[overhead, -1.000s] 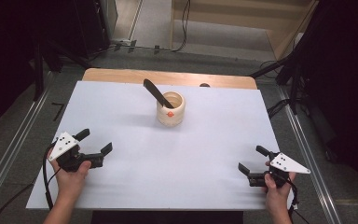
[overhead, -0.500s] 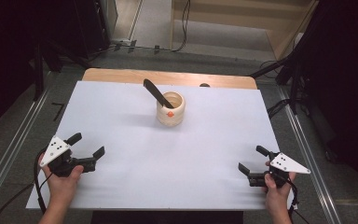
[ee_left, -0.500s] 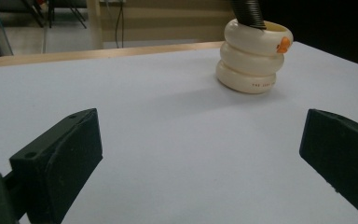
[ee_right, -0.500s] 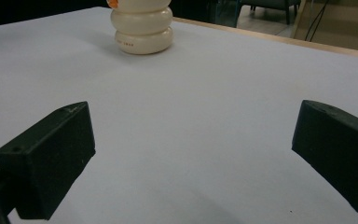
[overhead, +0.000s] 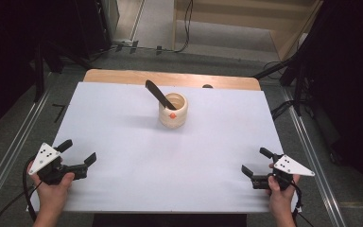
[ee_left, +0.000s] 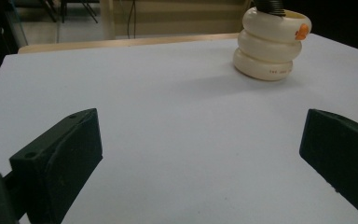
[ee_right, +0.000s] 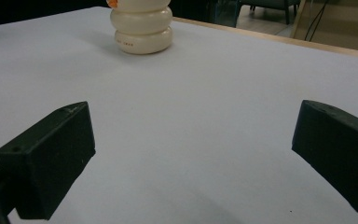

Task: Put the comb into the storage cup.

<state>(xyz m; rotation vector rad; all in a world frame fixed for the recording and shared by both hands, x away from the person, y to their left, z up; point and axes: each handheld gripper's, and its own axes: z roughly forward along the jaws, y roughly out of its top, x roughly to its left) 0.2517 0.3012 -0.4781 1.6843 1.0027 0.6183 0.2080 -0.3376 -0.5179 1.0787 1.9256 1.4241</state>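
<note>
On the counter (overhead: 123, 142), both hand-held grippers, left (overhead: 78, 158) and right (overhead: 255, 163), sit spread wide, far from the cream pot (overhead: 173, 111).

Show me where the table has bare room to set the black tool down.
Most of the white table is bare: the wide stretch between the left gripper and right gripper, running up to the cup, plus both flanks beside the cup. The one taken spot is far centre, where the cup stands with the black tool leaning in it.
</note>
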